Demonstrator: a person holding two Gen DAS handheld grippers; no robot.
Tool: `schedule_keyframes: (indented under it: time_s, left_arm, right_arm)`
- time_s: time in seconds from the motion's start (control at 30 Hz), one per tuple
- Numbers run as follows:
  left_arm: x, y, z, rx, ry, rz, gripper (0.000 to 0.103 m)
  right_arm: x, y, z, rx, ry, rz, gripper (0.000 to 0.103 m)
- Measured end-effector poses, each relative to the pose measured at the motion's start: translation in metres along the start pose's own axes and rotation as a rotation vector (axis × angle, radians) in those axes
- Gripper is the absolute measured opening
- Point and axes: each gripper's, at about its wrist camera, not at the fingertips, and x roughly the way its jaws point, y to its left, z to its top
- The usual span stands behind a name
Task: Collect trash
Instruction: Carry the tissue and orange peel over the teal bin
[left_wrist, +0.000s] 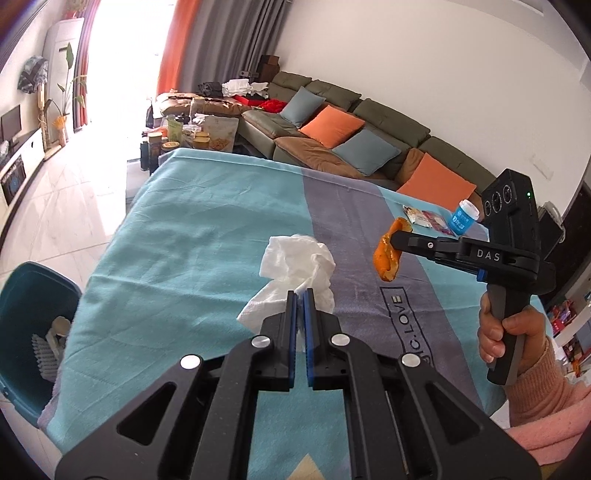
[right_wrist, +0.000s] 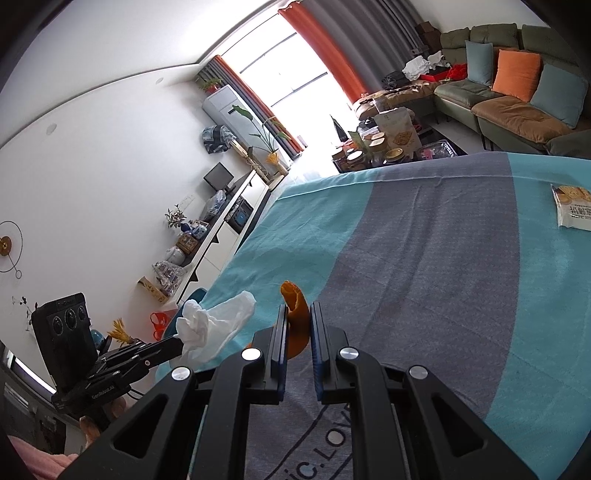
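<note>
My left gripper is shut on a crumpled white tissue, which hangs lifted over the blue and grey tablecloth. The same tissue shows at the left in the right wrist view, pinched at the tip of the left gripper. My right gripper is shut on an orange peel, held above the cloth. In the left wrist view that peel dangles from the right gripper at the right, with a hand on its handle.
A teal bin holding a brush stands on the floor at the table's left edge. A snack wrapper and a small blue bottle lie at the far right of the cloth. Another snack packet lies at the right. Sofa and cluttered side table stand behind.
</note>
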Motion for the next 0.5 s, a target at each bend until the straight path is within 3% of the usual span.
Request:
schedule_keyframes:
  time_s: [0.5]
  left_arm:
    - [-0.037,0.013,-0.011,-0.018,-0.042,0.048,0.004]
  right_arm:
    - [0.022,0.029,-0.009,-0.039,0.038,0.038,0.010]
